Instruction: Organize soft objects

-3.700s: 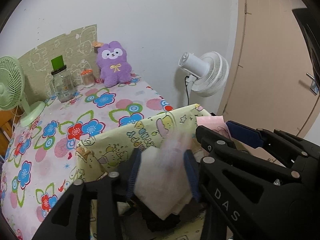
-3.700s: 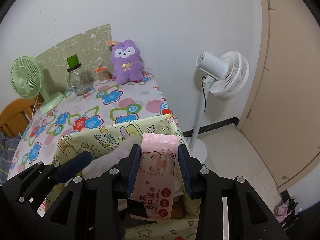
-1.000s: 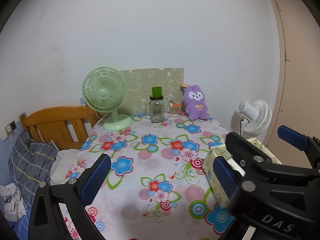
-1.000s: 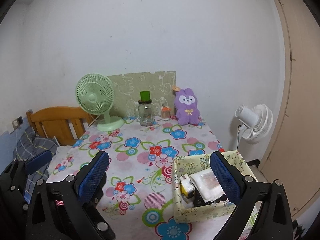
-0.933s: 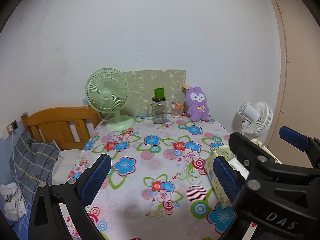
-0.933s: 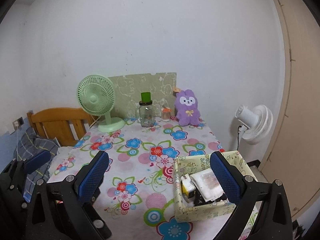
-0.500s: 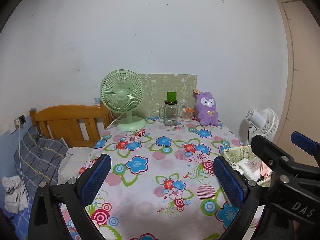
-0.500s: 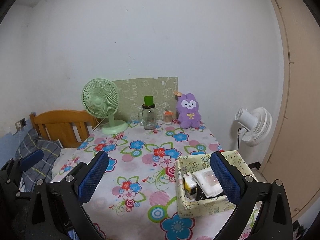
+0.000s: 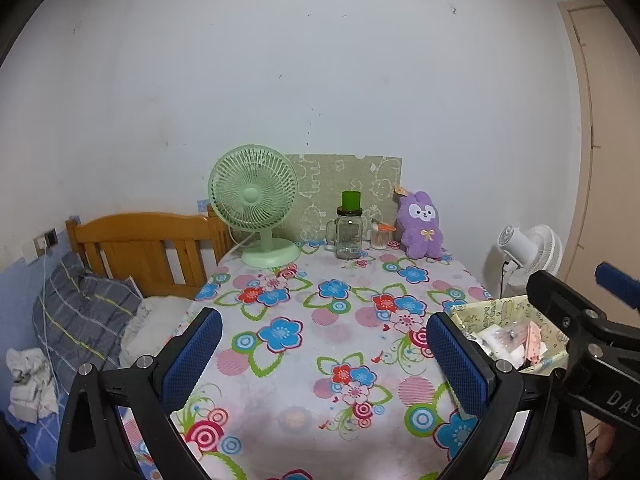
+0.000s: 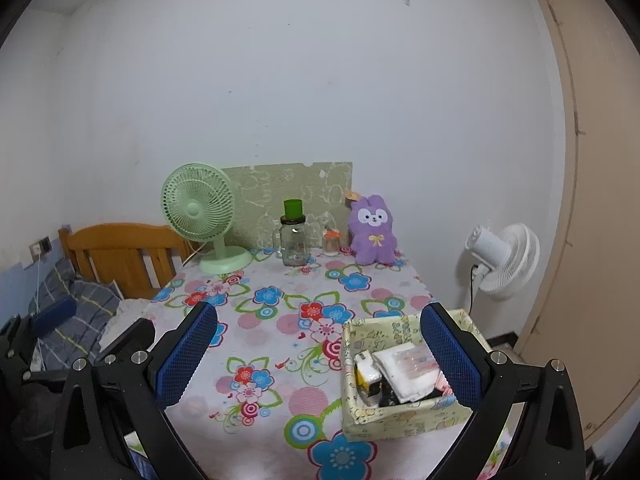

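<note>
A table under a bright flowered cloth fills the middle of a small white-walled room, its far end pushed against the wall. Along that far end stand a green desk fan, a glass jar with a green cap, a small orange-topped pot and a purple plush rabbit, with a pale green patterned board leaning on the wall behind them. A wooden bed headboard and a grey checked pillow lie off the left side; a white standing fan and a beige door are off the right.

The yellow patterned box sits at the table's near right corner, close to both edges, its long side running across the table. Inside it, white and pink soft packets lie slanted, and a yellow-and-black item stands at the left end.

The middle of the cloth is bare, so there is open room between the box and the things at the far end.

The left tongs hang over the near edge, spread wide with nothing between them. The right tongs are likewise wide apart and hold nothing, the right finger showing in front of the box.
</note>
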{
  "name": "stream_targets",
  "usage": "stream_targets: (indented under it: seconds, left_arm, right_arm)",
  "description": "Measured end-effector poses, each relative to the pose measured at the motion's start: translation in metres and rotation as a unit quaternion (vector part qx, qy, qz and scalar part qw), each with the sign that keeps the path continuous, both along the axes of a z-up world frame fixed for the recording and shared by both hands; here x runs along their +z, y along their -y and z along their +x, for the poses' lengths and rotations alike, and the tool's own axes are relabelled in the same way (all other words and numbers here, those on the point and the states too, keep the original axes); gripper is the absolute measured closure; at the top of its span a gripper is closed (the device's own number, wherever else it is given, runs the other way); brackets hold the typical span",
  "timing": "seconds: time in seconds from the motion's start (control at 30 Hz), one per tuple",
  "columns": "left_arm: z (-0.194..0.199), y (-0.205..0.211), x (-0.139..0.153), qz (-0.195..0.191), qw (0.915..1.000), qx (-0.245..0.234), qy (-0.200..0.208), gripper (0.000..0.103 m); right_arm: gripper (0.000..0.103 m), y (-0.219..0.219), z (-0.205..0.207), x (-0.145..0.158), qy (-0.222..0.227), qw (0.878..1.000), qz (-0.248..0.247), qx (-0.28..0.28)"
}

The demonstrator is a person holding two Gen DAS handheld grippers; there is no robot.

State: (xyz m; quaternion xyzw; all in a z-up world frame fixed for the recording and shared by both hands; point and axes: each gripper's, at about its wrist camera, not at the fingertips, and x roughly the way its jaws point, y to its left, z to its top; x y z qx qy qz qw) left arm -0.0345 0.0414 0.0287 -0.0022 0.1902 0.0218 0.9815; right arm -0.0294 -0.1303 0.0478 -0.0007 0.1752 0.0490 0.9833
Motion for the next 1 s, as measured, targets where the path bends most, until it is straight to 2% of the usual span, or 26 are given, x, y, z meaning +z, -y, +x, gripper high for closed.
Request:
stream_targets:
  seconds: [1.0]
  left_arm:
    - [0.003,-0.003,0.004,-0.002,0.9999,0.0,0.011,0.0]
  right_arm:
    - [0.0,0.017,0.005,-0.004,0.001,0.999,0.017,-0.029]
